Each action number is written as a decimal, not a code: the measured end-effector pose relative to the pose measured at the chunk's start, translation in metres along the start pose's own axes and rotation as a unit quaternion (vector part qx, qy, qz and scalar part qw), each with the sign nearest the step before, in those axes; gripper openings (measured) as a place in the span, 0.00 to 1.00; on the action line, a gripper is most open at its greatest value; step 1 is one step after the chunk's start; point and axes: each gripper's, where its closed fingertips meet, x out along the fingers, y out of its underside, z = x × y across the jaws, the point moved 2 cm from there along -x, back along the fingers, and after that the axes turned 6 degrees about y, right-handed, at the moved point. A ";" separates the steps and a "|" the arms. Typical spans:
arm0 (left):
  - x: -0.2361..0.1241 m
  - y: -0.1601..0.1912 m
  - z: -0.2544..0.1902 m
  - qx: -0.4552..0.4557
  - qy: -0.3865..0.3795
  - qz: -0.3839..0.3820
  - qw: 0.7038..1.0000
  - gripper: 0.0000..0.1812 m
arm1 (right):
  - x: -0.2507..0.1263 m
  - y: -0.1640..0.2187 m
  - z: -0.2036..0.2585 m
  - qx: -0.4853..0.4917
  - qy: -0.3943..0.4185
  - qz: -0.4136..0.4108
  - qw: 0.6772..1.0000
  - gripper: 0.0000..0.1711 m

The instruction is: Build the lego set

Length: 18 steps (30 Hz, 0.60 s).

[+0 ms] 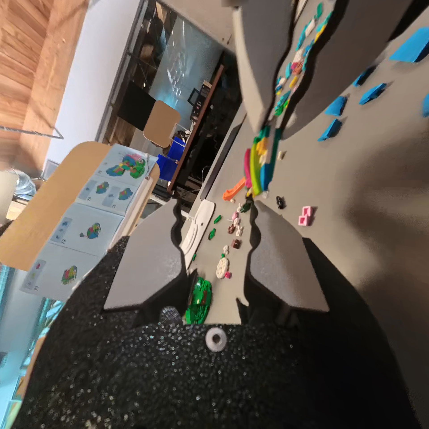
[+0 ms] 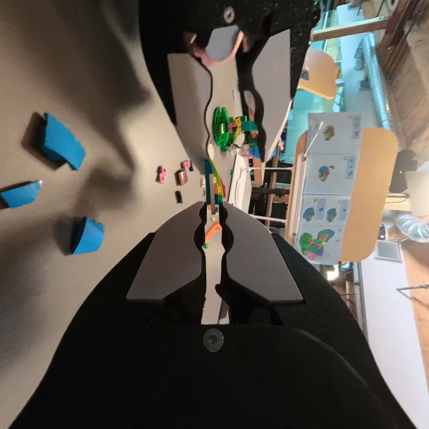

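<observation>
My right gripper (image 2: 213, 205) is shut on a rainbow arch build (image 2: 212, 183) of teal, lime, yellow and pink pieces and holds it off the grey table (image 2: 69, 69). In the left wrist view it comes in from the top (image 1: 272, 126) with the rainbow build (image 1: 260, 167) at its tips. My left gripper (image 1: 216, 204) is open wide. A round green base build (image 1: 199, 299) sits deep between its fingers, next to the left finger. In the right wrist view this green build (image 2: 222, 130) stands between the left gripper's fingers (image 2: 185, 92). I cannot tell whether they touch it.
An orange arch (image 1: 234, 188), pink bricks (image 1: 306, 216), a black piece (image 1: 280, 202), a white round plate (image 1: 222, 267) and small green and brown bits lie on the table. Blue curved pieces (image 2: 62, 141) lie to one side. Instruction sheets (image 2: 329, 185) hang on a board past the table edge. There is about 6 cm between the tips of the two grippers.
</observation>
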 end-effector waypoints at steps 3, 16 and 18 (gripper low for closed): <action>0.001 0.012 0.008 -0.021 -0.021 0.032 0.999 0.23 | -0.005 0.008 0.015 0.002 -0.041 0.014 0.999 0.05; 0.000 0.030 0.022 -0.038 -0.073 0.086 0.993 0.11 | -0.014 0.017 0.050 0.017 -0.177 0.037 0.983 0.12; -0.001 0.032 0.025 -0.052 -0.082 0.087 0.992 0.10 | -0.016 0.017 0.047 0.060 -0.197 0.040 0.978 0.16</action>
